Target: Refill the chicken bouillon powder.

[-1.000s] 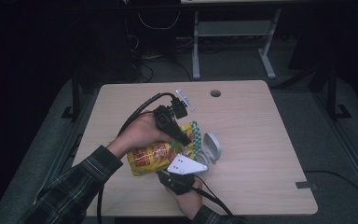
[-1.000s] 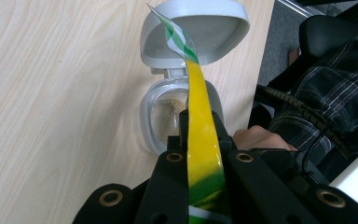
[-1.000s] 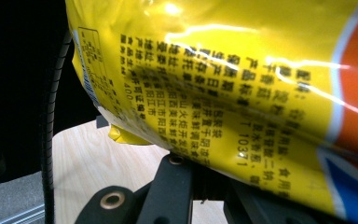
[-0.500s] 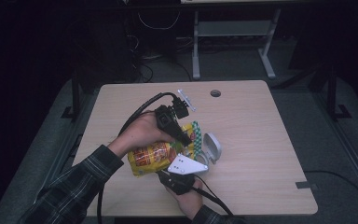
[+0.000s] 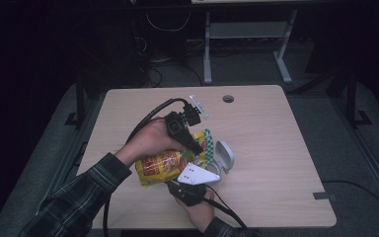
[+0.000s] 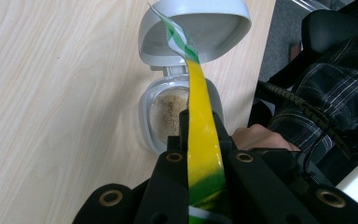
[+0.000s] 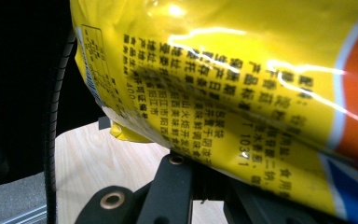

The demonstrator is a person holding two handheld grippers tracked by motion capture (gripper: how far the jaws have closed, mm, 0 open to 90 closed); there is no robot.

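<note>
Two grippers are holding a snack bag over an open grey container on the desk.

The left gripper [image 6: 200,140] is clenching the green-and-yellow sealed top edge of the glossy yellow foil snack bag [image 5: 165,163], its jaws pinched tight on the strip, which is running up between them in the left gripper view. The right gripper [image 5: 190,190] is sitting clamped at the bag's lower side, the printed yellow foil pressing right over its jaws. Just beyond the bag's top, the small grey hinged-lid container [image 6: 168,116] is standing open on the light wooden desk [image 5: 276,148], showing tan powder inside.
</note>
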